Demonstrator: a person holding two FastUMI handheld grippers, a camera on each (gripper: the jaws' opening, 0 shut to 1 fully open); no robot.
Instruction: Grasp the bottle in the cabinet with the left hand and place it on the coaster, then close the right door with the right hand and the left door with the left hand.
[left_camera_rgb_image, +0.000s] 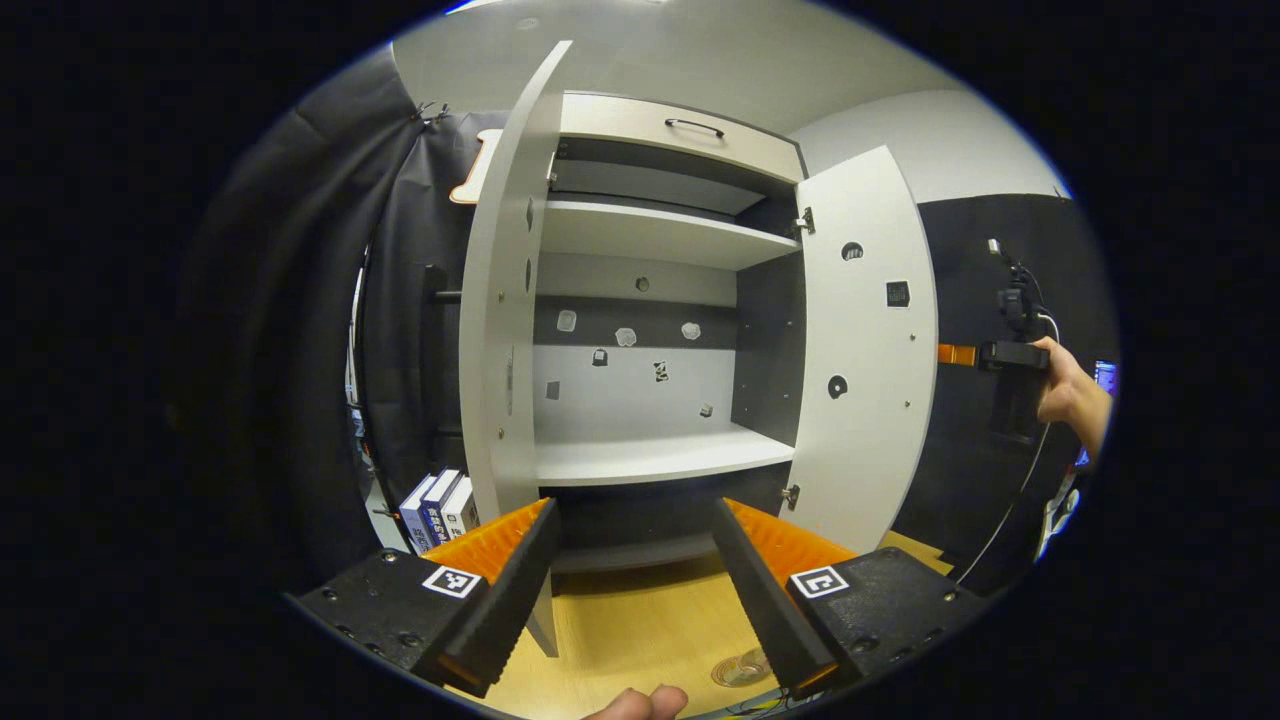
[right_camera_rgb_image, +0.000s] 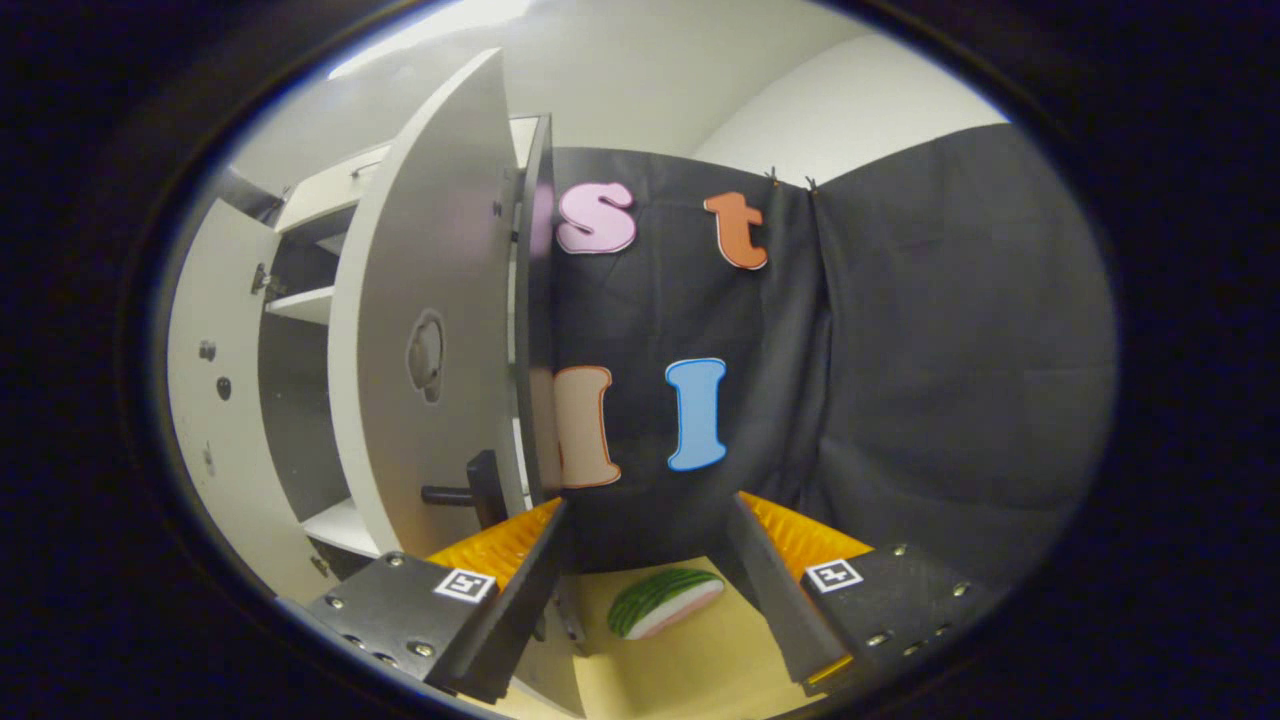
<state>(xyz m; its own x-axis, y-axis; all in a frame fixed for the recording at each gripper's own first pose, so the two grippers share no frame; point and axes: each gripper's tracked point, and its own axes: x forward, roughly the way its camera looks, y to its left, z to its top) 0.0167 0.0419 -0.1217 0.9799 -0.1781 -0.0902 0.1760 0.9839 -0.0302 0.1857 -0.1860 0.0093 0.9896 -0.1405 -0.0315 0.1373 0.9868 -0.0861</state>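
Closing right door: keep your right gripper spread, empty; push door's outer face near handle, toward cabinet.

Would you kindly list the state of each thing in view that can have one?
left gripper: open, holding nothing
right gripper: open, holding nothing
left door: open
right door: open
drawer: shut
lower shelf: bare, no bottle on it
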